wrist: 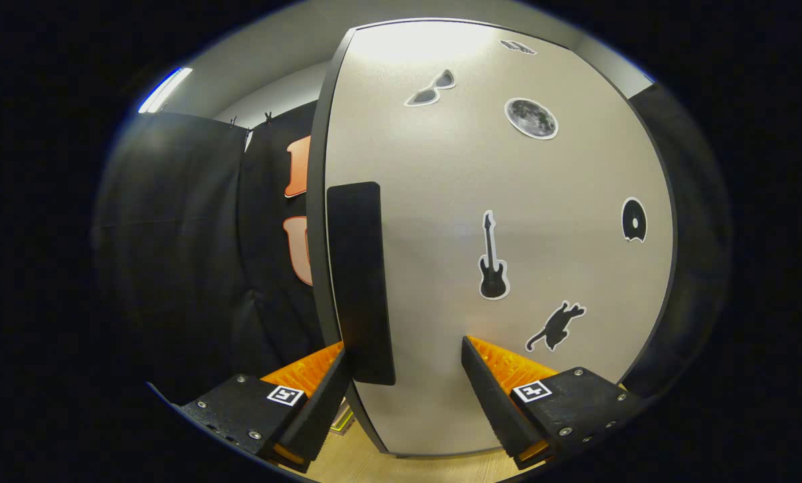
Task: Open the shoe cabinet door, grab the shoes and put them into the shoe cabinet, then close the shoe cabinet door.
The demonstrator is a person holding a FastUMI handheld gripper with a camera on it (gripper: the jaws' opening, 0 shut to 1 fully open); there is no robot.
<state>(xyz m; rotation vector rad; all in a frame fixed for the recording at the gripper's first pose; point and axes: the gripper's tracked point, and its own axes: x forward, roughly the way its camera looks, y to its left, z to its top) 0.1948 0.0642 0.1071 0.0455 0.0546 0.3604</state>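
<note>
While the claw (404, 376) gapes wide, the pale door (508, 201) — sticker-dotted — bears a black handle (359, 282).

Pale sticker-covered cabinet door (481, 201), black handle (360, 282).

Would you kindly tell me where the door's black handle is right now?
In the gripper view, the handle runs along the cabinet door's left edge, its lower end between the open tongs, nearer the left one.

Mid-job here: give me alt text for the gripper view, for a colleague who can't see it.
The tongs are open, straddling the edge of the pale shoe cabinet door where its dark vertical handle sits just ahead of them. The door carries stickers: a guitar, cat, moon and sunglasses. Wood floor shows below.
</note>
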